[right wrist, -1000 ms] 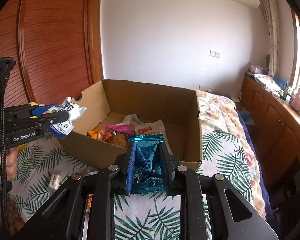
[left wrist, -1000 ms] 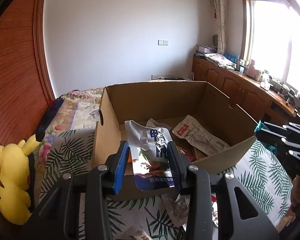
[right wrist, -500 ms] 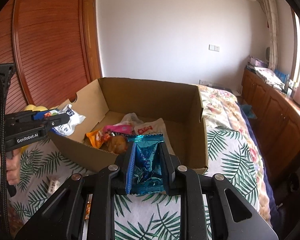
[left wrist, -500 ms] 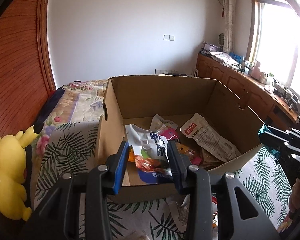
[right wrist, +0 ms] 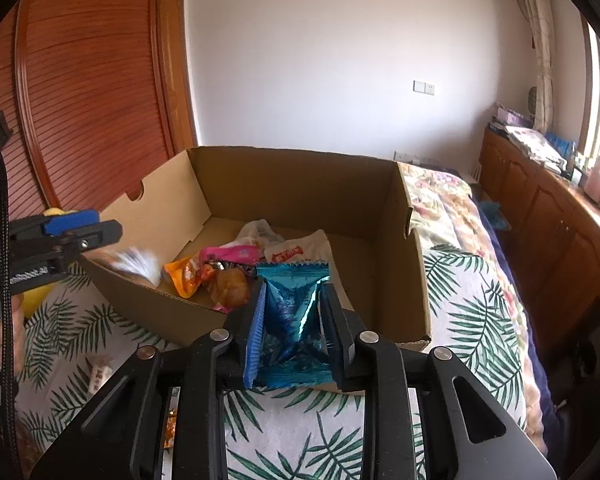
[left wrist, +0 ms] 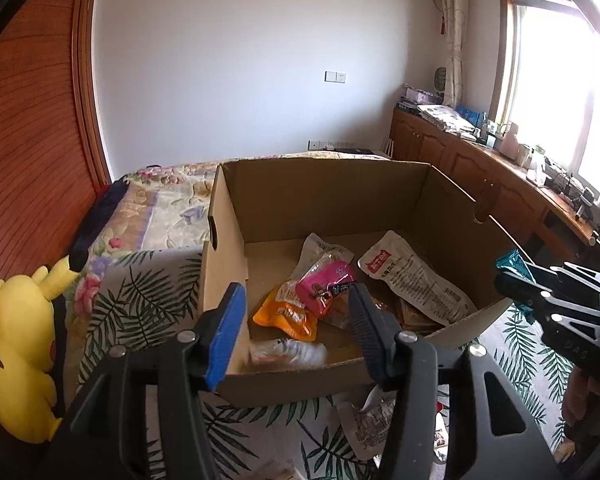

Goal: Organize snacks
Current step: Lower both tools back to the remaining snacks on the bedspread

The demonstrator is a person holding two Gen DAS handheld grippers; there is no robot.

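Both tongs hang over the near edge of the cardboard box (left wrist: 328,200), which serves as the landmark for everything else. Left gripper (left wrist: 296,328) has its jaws spreading apart with nothing pinched between them; below and beyond them a blurred white packet (left wrist: 286,352) lies just inside the box's near wall (too smeared to read). Right gripper (right wrist: 294,320) has its jaws easing apart too, yet the pads still press the sides of a crumpled teal wrapper (right wrist: 294,304), held above the box's near rim. The box itself sits on a bed cover (right wrist: 472,312) printed with green palm leaves. Left of the box, against the wooden panelling, rests a yellow plush toy (left wrist: 16,344). Inside the box, toward its right wall, lies a long white pouch (left wrist: 412,276) with a red label; nearer the middle are an orange packet (left wrist: 284,312) and, partly on top of it, a pink packet (left wrist: 326,284). Outside the box, just in front of its near wall, another white pouch (left wrist: 366,424) lies on the cover.
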